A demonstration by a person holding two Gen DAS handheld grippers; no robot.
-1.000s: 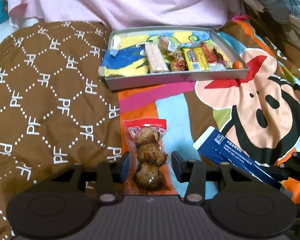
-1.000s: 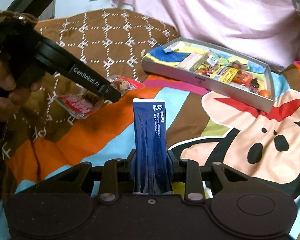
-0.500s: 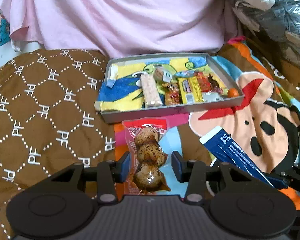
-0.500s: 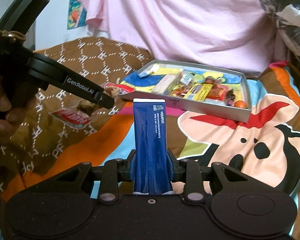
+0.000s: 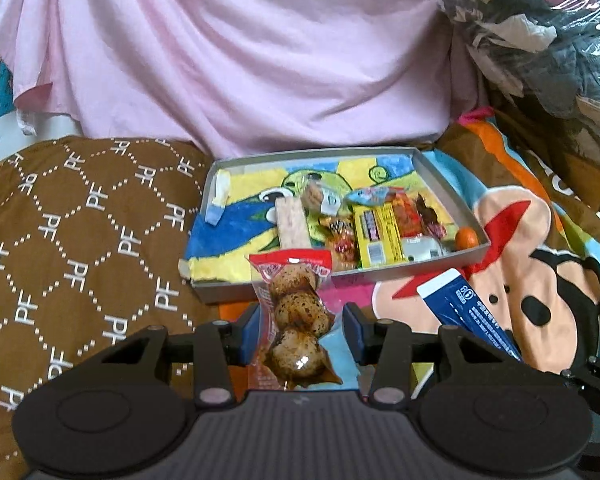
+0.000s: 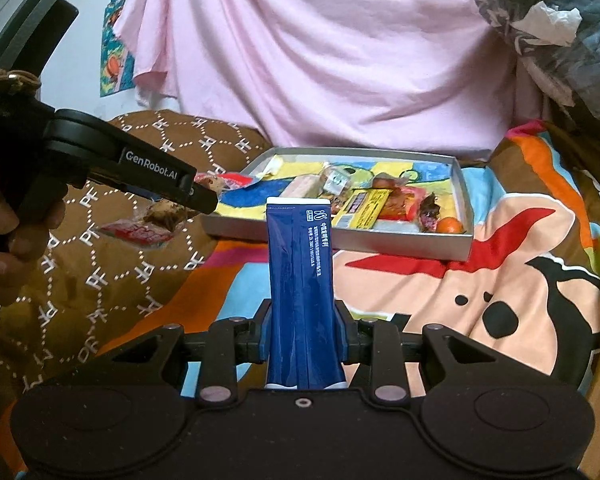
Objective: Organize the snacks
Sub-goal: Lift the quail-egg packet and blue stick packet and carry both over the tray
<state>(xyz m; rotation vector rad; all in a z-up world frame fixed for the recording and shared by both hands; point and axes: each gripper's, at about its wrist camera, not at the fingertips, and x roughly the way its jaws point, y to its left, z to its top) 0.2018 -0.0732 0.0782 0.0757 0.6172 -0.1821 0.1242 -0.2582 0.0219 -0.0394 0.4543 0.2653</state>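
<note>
My left gripper [image 5: 299, 330] is shut on a clear red-topped packet of braised eggs [image 5: 296, 316], held in the air just short of the grey tray [image 5: 440, 258]. The tray holds several wrapped snacks and a small orange fruit [image 5: 466, 237]. My right gripper [image 6: 302, 334] is shut on a long dark blue packet [image 6: 301, 276], held upright above the bedspread in front of the tray [image 6: 340, 242]. The blue packet also shows in the left wrist view [image 5: 466, 314]. The left gripper with its egg packet [image 6: 152, 224] shows at the left of the right wrist view.
The tray sits on a bed with a brown patterned quilt [image 5: 72, 240] at left and a colourful cartoon blanket [image 5: 540, 264] at right. A pink cloth [image 5: 240, 60] hangs behind the tray. Plastic-wrapped bundles [image 5: 540, 20] are piled at the far right.
Both grippers have risen off the bed with their packets and moved toward the tray. The tray now sits closer and lower in both views.
</note>
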